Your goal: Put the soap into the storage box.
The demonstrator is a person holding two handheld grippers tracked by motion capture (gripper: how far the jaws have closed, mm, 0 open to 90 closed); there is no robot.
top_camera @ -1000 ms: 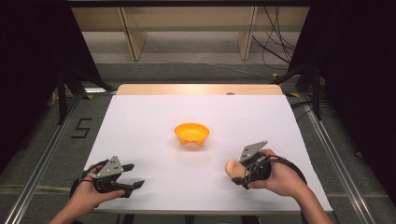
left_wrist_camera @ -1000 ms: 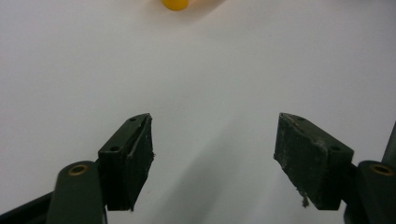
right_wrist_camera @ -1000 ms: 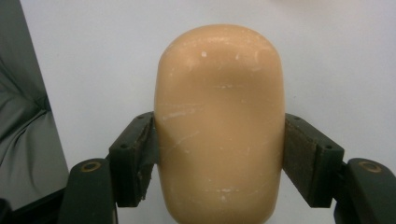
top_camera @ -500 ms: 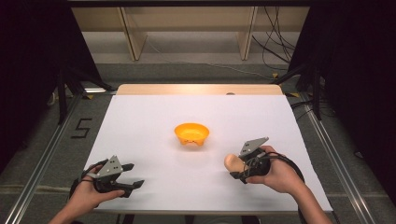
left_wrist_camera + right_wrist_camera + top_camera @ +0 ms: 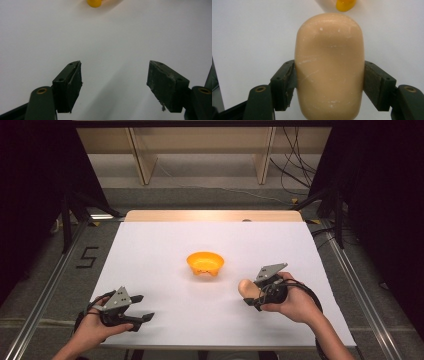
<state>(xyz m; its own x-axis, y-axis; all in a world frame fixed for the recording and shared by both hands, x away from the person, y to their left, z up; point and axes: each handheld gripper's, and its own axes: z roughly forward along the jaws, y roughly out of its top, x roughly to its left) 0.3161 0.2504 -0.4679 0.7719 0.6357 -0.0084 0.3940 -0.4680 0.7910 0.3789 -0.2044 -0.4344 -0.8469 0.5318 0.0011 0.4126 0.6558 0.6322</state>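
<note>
The right hand-held gripper [image 5: 251,292], clamped on a tan oblong block [image 5: 329,67], sat nearer the orange bowl [image 5: 205,262] at mid-worktop, its long axis aimed bowlward; the left hand-held gripper [image 5: 115,85] gaped empty near the front-left corner.

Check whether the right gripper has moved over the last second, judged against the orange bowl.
Yes. The right gripper, shut on the tan object, has edged up the high view toward the orange bowl, which stayed put.

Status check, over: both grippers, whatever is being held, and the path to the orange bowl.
Left gripper open, empty. Right gripper shut on tan rounded block. Orange bowl ahead on white table, nothing between.
</note>
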